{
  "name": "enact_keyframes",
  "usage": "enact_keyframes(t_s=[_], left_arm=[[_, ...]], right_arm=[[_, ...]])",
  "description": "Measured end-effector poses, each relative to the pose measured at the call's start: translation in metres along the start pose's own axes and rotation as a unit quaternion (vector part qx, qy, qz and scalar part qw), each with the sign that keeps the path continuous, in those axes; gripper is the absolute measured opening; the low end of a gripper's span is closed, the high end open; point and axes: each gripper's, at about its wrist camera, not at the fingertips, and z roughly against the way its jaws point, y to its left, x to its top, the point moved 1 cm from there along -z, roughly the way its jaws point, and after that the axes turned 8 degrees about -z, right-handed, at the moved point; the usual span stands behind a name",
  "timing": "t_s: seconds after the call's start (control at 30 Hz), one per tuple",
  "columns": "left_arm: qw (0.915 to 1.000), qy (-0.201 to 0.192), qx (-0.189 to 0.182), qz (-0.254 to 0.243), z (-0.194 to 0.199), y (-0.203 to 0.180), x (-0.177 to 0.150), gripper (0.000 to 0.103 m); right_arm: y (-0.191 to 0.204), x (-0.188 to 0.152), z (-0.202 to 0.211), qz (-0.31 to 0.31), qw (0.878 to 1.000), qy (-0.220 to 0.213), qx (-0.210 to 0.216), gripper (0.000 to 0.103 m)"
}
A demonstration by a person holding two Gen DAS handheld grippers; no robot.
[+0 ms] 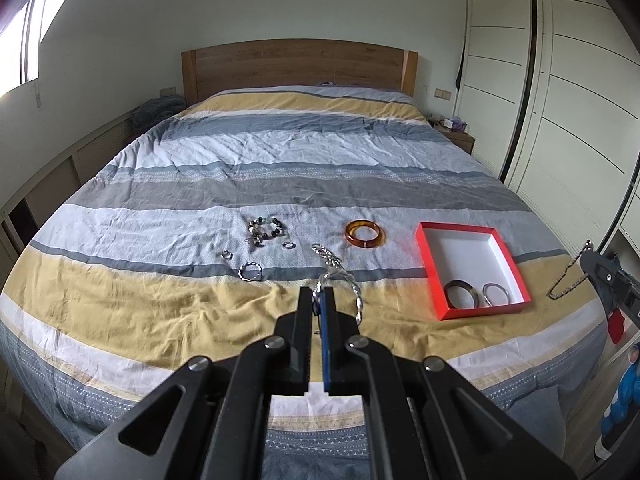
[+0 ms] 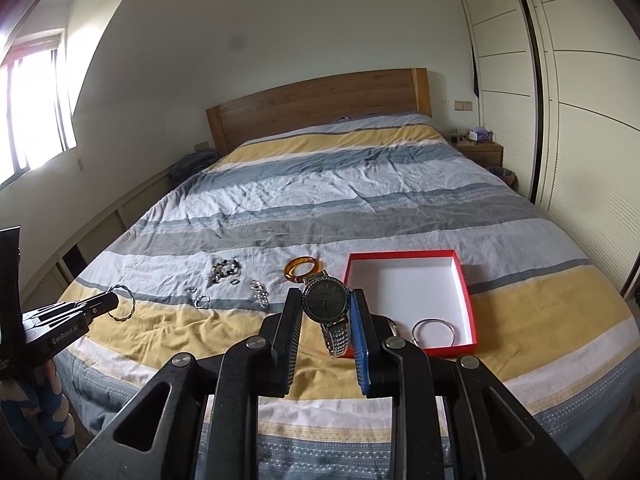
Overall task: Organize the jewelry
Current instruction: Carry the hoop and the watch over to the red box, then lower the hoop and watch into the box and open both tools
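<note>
My left gripper (image 1: 319,294) is shut on a twisted silver bangle (image 1: 357,297) and holds it above the bed; it also shows in the right wrist view (image 2: 124,304). My right gripper (image 2: 326,300) is shut on a dark-faced wristwatch (image 2: 325,300) with a metal band, just left of the red box (image 2: 466,292). The red box (image 1: 430,264) holds a dark ring (image 1: 461,294) and a silver bangle (image 1: 495,293). An amber bangle (image 1: 365,233), a beaded bracelet (image 1: 266,230), a silver chain (image 1: 326,256) and small rings (image 1: 250,271) lie on the bedspread.
The striped bedspread (image 1: 280,160) covers a bed with a wooden headboard (image 1: 298,66). White wardrobe doors (image 1: 560,80) stand at the right, a nightstand (image 2: 480,150) beside the bed's head. A window (image 2: 36,108) is at the left.
</note>
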Motion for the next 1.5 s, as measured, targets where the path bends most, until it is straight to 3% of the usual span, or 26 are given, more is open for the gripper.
enact_keyframes(t_s=[0.37,0.53,0.8,1.2,1.5], left_arm=[[0.9971,0.036,-0.047,-0.049,-0.077,-0.067,0.042,0.003],[0.9914,0.049,-0.093,-0.078,-0.120,-0.120,0.063,0.003],[0.9827,0.083,-0.122,-0.112,-0.204,-0.183,0.080,0.003],[0.9750,0.130,-0.147,-0.103,-0.308,-0.224,0.075,0.003],[0.9720,0.153,-0.146,-0.103,-0.341,-0.225,0.062,0.003]], right_arm=[[-0.084,0.027,-0.062,-0.024,0.998,0.031,-0.052,0.024],[-0.114,0.035,-0.101,-0.028,0.996,0.054,-0.060,0.024],[-0.145,0.036,-0.180,-0.027,0.993,0.100,-0.063,0.024],[-0.171,0.030,-0.267,-0.014,0.985,0.157,-0.064,0.024],[-0.175,0.023,-0.305,0.011,0.977,0.195,-0.080,0.024]])
